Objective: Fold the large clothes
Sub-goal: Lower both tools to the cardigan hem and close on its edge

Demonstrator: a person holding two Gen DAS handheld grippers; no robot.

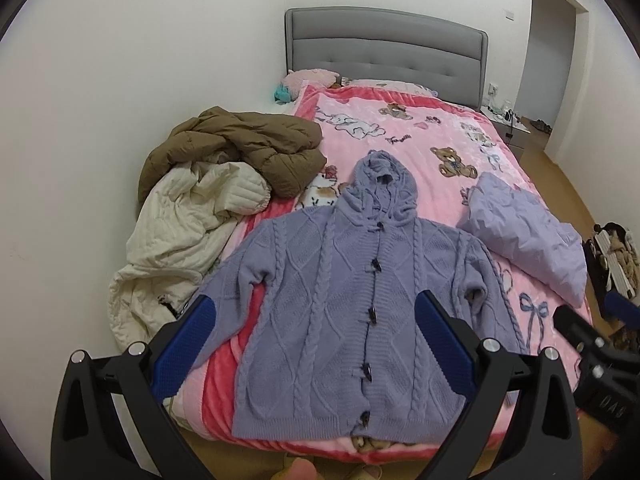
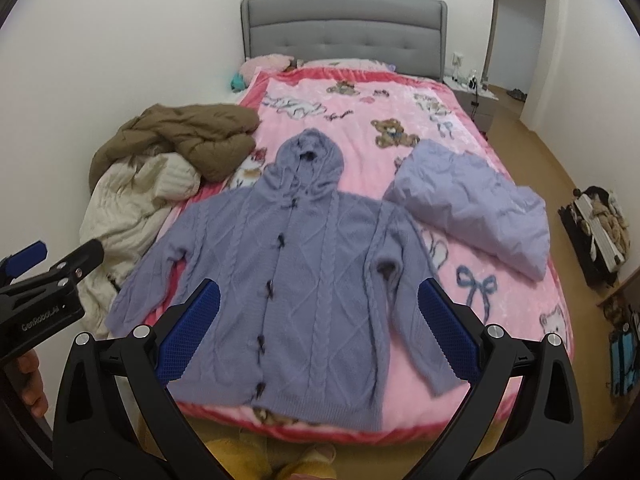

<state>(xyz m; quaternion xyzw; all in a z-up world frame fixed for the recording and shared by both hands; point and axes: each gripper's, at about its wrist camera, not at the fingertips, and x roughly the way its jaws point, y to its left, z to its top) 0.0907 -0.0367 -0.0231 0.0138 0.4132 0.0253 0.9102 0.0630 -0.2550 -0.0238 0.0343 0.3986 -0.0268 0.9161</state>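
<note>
A lavender cable-knit hooded cardigan (image 1: 340, 300) with dark toggle buttons lies flat, front up, at the foot of the bed; it also shows in the right wrist view (image 2: 304, 280). Its hood points toward the headboard and both sleeves hang down along its sides. My left gripper (image 1: 316, 344) is open and empty, held above the cardigan's lower half. My right gripper (image 2: 320, 328) is open and empty, above the cardigan's lower right part. The left gripper also shows in the right wrist view (image 2: 44, 264), and the right gripper in the left wrist view (image 1: 592, 320).
The bed has a pink bear-print blanket (image 1: 420, 136) and a grey headboard (image 1: 384, 52). A brown puffer jacket (image 1: 244, 148) and a cream quilted coat (image 1: 180, 232) are piled at the left edge. A folded lavender garment (image 1: 528, 236) lies at the right. Bags stand on the floor at the right (image 2: 600, 224).
</note>
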